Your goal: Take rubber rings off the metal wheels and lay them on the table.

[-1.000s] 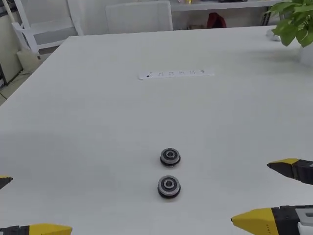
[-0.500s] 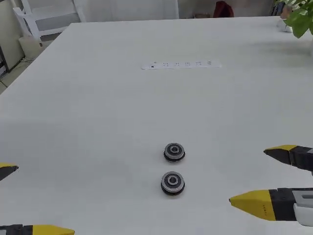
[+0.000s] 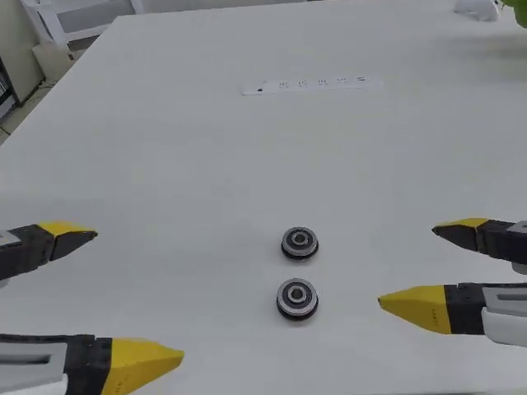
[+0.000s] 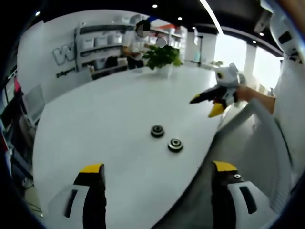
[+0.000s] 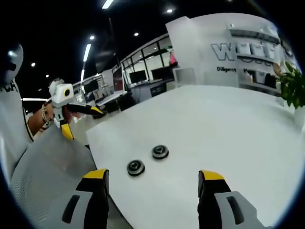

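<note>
Since a moment ago the left tongs (image 3: 138, 296) have pushed in from the left edge toward the middle of the desk (image 3: 189, 173), while the right tongs (image 3: 407, 266) sit about where they were relative to the wheels. Both pairs are spread wide with nothing between their jaws, and they point inward at each other across the near part of the desk. Between them, lying flat with their axle holes facing up, are the two metal wheels: the near wheel (image 3: 297, 298) and, just beyond it and a little apart, the far wheel (image 3: 300, 243). Each wears a dark rubber ring (image 3: 281, 299) round its rim, so nothing has been stripped yet. The pair lines up near to far, square across the line joining the two tongs, so either wheel can be met from the side. The near wheel lies to the right of the left tongs and to the left of the right tongs. The right tongs look the closer, their near jaw tip almost level with it, so I'd guess that wheel gets pinched first. Further off, well apart, a white power strip (image 3: 313, 84) lies across the desk.
</note>
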A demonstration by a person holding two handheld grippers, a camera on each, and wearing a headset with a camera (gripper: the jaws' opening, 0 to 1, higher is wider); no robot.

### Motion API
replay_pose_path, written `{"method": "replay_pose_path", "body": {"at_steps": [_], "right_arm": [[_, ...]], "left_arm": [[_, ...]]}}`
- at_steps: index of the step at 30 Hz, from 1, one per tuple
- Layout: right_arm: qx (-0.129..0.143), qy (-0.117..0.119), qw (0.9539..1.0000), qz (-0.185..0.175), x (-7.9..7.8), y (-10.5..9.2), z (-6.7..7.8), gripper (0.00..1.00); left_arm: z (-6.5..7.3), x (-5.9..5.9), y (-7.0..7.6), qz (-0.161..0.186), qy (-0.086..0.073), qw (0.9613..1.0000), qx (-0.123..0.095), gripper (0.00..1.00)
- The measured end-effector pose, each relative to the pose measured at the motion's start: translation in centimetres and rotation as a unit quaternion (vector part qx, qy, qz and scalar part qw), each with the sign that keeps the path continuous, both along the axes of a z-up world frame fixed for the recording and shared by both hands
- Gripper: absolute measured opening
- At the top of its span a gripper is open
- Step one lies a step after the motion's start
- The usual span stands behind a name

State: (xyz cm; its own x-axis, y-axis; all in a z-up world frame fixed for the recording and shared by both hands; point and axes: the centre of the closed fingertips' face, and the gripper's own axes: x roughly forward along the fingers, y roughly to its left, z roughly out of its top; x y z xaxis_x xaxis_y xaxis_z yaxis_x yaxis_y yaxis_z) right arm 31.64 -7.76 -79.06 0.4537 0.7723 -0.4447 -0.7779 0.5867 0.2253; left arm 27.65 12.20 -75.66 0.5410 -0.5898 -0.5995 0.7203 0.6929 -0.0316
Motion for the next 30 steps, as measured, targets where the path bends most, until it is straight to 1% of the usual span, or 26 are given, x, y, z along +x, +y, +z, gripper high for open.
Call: {"method": "replay_pose_path", "body": {"at_steps": [2,4,7,10,13,16,21,23,25,27,30], "right_arm": [[0.006,-0.001,1.0000,0.004,0.2,0.3,-0.1,0.71],[0.013,0.005,0.9999,0.009,0.3,0.9,-0.3,0.71],[0.017,0.007,0.9996,0.023,0.2,1.7,-0.7,0.69],[0.020,0.012,0.9990,0.037,0.2,2.5,-1.1,0.68],[0.019,0.013,0.9987,0.047,0.3,2.9,-1.6,0.64],[0.025,0.018,0.9980,0.055,0.5,3.4,-1.9,0.61],[0.036,0.021,0.9968,0.068,0.4,4.2,-2.2,0.56],[0.038,0.021,0.9963,0.075,0.3,4.5,-2.4,0.54],[0.037,0.021,0.9957,0.082,0.2,4.7,-2.6,0.52],[0.039,0.024,0.9953,0.085,0.2,4.8,-2.8,0.50],[0.047,0.027,0.9947,0.087,0.3,5.1,-2.9,0.46]], "left_arm": [[-0.2,0.2,-0.7,-0.013,0.003,0.9999,0.003,0.92],[-0.4,0.7,-1.6,-0.027,0.004,0.9996,0.006,0.91],[-0.4,1.5,-2.5,-0.035,-0.005,0.9993,0.008,0.91],[-0.5,1.9,-3.4,-0.051,-0.004,0.9987,0.008,0.88],[-0.8,2.6,-4.4,-0.061,-0.009,0.9981,0.007,0.87],[-1.3,3.0,-5.3,-0.073,-0.006,0.9973,0.006,0.85],[-1.9,3.5,-6.7,-0.091,-0.006,0.9958,0.006,0.81],[-2.0,3.6,-7.3,-0.098,-0.006,0.9951,0.001,0.79],[-2.0,3.6,-7.9,-0.108,-0.005,0.9941,-0.008,0.79],[-1.7,3.7,-8.8,-0.116,-0.012,0.9927,-0.031,0.78],[-1.9,4.0,-9.4,-0.119,-0.011,0.9921,-0.038,0.73]]}}
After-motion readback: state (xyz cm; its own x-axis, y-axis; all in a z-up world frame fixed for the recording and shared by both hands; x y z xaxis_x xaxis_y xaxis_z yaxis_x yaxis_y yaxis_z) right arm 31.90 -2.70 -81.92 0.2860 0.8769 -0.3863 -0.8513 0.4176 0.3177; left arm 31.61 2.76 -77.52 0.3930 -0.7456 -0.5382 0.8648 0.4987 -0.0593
